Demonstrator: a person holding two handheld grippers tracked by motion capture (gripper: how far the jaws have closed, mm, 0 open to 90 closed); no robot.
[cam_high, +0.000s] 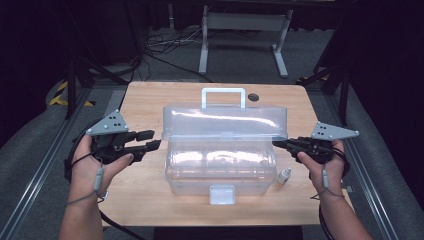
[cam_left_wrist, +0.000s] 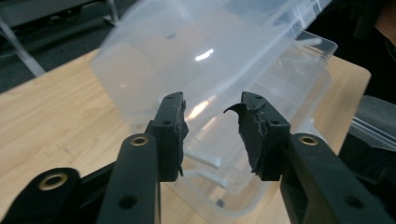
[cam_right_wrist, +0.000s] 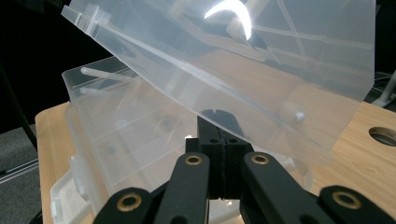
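Observation:
A clear plastic box (cam_high: 220, 172) stands mid-table with its lid (cam_high: 225, 120) raised and tilted back, its white handle (cam_high: 223, 95) at the far side. My left gripper (cam_high: 155, 139) is open just left of the box, apart from it; in the left gripper view the gripper (cam_left_wrist: 210, 126) has nothing between its jaws, and the box (cam_left_wrist: 280, 88) lies right ahead. My right gripper (cam_high: 276, 143) is shut at the box's right end. In the right gripper view the gripper's (cam_right_wrist: 218, 119) tips sit under the lid's (cam_right_wrist: 261, 60) side edge, seen through the plastic.
A small white bottle (cam_high: 284, 175) stands on the wooden table (cam_high: 145, 185) just right of the box's front corner. The box's front latch (cam_high: 222, 194) faces the person. A round hole (cam_high: 253, 97) is in the table behind the box. A white metal stand (cam_high: 245, 30) is on the floor beyond.

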